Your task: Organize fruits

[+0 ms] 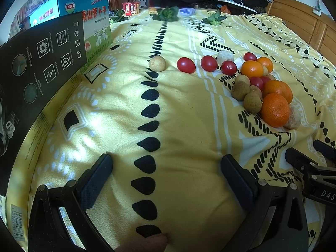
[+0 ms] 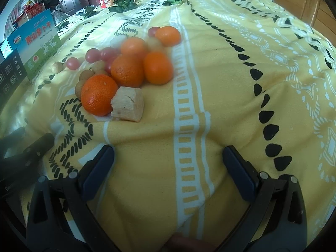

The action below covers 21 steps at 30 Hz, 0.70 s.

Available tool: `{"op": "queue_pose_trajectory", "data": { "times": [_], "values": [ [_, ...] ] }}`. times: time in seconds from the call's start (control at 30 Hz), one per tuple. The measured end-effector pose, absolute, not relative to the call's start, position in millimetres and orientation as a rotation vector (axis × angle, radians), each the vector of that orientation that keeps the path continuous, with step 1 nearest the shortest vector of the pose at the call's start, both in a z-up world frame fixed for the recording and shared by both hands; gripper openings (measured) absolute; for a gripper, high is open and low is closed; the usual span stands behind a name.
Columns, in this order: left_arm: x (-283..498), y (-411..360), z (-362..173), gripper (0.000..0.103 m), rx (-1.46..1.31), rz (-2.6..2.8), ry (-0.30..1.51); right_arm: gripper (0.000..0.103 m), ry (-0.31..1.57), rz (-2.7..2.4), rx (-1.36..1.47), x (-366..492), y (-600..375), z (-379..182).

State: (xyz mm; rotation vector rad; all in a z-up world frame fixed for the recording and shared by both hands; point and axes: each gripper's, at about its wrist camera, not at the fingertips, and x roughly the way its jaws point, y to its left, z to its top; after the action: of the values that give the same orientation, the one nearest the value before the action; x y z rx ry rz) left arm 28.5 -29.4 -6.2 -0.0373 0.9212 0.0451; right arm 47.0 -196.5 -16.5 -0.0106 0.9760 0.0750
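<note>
yellow patterned bedspread [image 1: 189, 126] covers the whole work surface, soft and creased, so any fruit set on it may roll toward a dip. the fruit lies in a loose heap to the far right in the left wrist view: oranges [image 1: 275, 110] nearest, brown longans [image 1: 252, 103] touching them on the left, cherry tomatoes [image 1: 185, 65] strung out in a rough row farther left, and one pale round fruit [image 1: 157, 63] alone at the left end of that row. from the right wrist view the same heap sits far left, with a pale cut chunk [image 2: 128, 104] leaning against the nearest orange [image 2: 98, 94]. the left gripper [image 1: 167, 166] hovers low over bare cloth with its fingers spread wide and nothing between them; the right gripper [image 2: 168, 159] is likewise spread wide and empty, near the cloth and well short of the heap. sorting looks barely begun, judging by how mixed the pile is. to do the next pick well, i would take an outer piece first, such as the nearest orange, approaching so the pads straddle its widest part and do not nudge the longans touching it. close gently, since tomatoes bruise and round fruit squirts out of a hard pinch. two boxes [image 1: 42, 58] stand at the far left edge, well apart from the fruit.
</note>
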Motion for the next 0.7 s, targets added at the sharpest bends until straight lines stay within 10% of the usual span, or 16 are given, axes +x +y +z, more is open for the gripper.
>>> {"op": "queue_pose_trajectory", "data": {
  "times": [0.7],
  "values": [
    [28.6, -30.2, -6.4, 0.103, -0.03, 0.048, 0.922, 0.103, 0.967, 0.076, -0.005, 45.7, -197.3, -16.4]
  ]
}}
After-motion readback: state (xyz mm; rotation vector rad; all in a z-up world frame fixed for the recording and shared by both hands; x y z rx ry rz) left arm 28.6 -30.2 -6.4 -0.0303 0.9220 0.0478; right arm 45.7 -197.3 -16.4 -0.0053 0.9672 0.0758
